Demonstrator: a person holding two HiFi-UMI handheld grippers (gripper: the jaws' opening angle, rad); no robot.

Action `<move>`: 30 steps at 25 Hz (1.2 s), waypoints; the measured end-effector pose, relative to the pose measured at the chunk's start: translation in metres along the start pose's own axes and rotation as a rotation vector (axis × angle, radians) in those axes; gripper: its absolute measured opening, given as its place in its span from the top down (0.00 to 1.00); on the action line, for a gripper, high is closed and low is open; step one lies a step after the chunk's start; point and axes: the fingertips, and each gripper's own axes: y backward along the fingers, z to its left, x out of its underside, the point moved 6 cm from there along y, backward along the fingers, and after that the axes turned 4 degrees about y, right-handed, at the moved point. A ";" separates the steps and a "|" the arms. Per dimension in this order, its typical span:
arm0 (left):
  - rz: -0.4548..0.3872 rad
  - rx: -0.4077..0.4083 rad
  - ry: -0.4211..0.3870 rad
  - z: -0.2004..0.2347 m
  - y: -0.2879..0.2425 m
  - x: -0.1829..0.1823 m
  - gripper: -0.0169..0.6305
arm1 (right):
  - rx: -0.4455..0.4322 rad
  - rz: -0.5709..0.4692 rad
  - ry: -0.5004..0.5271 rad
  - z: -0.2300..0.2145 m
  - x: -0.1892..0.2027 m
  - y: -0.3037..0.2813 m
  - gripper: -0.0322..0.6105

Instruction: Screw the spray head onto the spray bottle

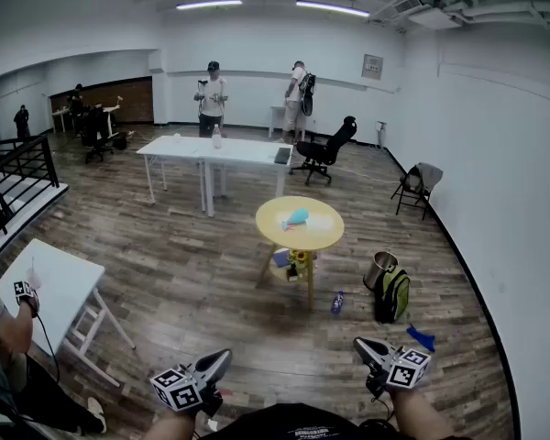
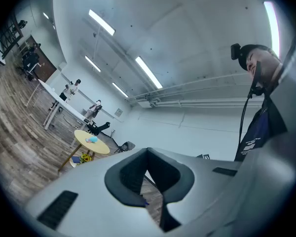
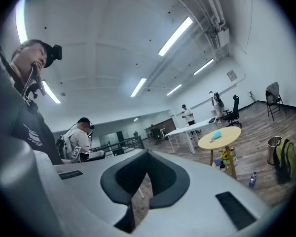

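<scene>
Left hand-held gripper (image 1: 218, 363) and right hand-held gripper (image 1: 363, 347) are hovering clenched, empty; screwing is not yet beginning, yellow worktop (image 1: 325, 234) well apart.

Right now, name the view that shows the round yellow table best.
Head view: the round yellow table sits central, its top seen from above. Both gripper views show it off to one side, flatter.

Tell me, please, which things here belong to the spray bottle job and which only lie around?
For the job: light-blue item, probably the bottle, on the yellow table; left gripper and right gripper, both shut, empty.
Lying about: green backpack; metal bucket; small floor bottle; black office chair.
</scene>
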 end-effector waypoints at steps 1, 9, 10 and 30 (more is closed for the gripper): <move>-0.002 0.001 0.001 0.003 0.003 -0.004 0.97 | 0.002 0.000 0.002 0.002 -0.001 -0.004 0.93; -0.006 0.010 0.017 0.026 0.038 -0.020 0.97 | 0.005 0.006 0.014 0.031 0.010 -0.041 0.93; -0.005 0.010 0.022 0.028 0.042 -0.023 0.97 | 0.005 0.010 0.014 0.035 0.010 -0.047 0.93; 0.064 0.045 0.134 0.122 -0.003 -0.020 0.97 | 0.134 0.023 -0.055 -0.039 0.022 -0.103 0.93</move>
